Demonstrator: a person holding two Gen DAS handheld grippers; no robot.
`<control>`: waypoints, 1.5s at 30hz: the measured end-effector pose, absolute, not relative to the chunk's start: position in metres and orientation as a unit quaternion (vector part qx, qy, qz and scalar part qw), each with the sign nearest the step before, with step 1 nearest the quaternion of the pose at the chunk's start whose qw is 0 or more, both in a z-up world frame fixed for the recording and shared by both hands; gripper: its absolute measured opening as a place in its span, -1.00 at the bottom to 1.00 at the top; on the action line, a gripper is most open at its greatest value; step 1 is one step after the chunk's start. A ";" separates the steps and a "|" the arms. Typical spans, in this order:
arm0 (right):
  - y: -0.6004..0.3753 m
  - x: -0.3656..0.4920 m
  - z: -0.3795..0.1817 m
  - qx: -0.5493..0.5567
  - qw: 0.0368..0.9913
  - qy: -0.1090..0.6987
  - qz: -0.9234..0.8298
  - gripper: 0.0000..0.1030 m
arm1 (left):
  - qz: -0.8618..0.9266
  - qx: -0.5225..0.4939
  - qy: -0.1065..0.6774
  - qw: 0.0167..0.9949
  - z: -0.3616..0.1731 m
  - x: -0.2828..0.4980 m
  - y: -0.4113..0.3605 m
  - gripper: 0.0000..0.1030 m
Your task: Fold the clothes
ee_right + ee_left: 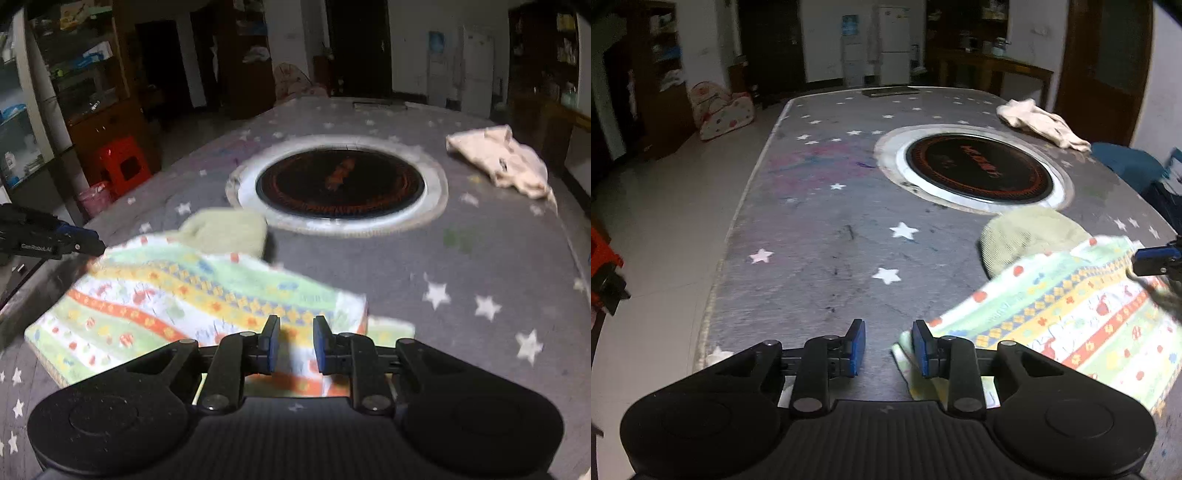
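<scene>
Nearest my left camera, the left gripper (888,345) hangs low over the table (820,206) with its blue pads (857,347) apart and nothing between them; the jaws stand open. Its right pad sits just beside the near corner of the garment (1067,310), at or over the cloth's edge, though I cannot tell whether it touches.

On my right camera, the right gripper (295,341) also has its jaws open, with a clear gap between the pads (274,343). Through that gap I see the garment (177,306) below, but the pads do not close on it.

The garment lies on the near part of the table, between the two grippers. It is a pale cloth with wavy bands of green, yellow, orange and white, dotted with small red and blue figures. Its top layer looks mostly flat, with an edge folded over at the right side in the right view. A plain light-green ribbed piece (1027,236) shows at its far end, towards the burner (979,168), and seems to be part of it, though I cannot be sure.

The burner is a dark round plate in a pale ring set in the table's middle. The table wears a grey cover with white stars. A cream cloth (498,158) lies crumpled at the far right, well apart from the garment.
</scene>
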State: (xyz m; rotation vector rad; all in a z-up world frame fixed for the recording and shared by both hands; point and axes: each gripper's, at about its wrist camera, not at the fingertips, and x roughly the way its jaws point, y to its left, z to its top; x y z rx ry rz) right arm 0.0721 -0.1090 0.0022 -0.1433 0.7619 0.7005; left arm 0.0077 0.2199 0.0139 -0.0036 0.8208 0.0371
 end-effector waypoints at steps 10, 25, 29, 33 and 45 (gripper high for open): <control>-0.050 0.087 0.003 -0.062 0.855 0.351 0.378 -0.64 | -0.076 -0.043 0.382 0.920 0.035 0.023 0.165 -0.49; -0.042 0.078 -0.001 -0.071 0.842 0.355 0.400 -0.64 | -0.084 -0.062 0.400 0.911 0.004 0.064 0.146 -0.53; -0.038 0.061 -0.006 -0.092 0.828 0.361 0.419 -0.65 | -0.081 -0.051 0.397 0.913 0.003 0.063 0.142 -0.53; -0.044 0.047 -0.004 -0.101 0.830 0.356 0.418 -0.65 | -0.078 -0.040 0.396 0.914 0.003 0.062 0.138 -0.53; -0.071 -0.013 -0.004 -0.164 0.813 0.357 0.430 -0.64 | -0.069 -0.038 0.392 0.917 0.001 0.060 0.136 -0.50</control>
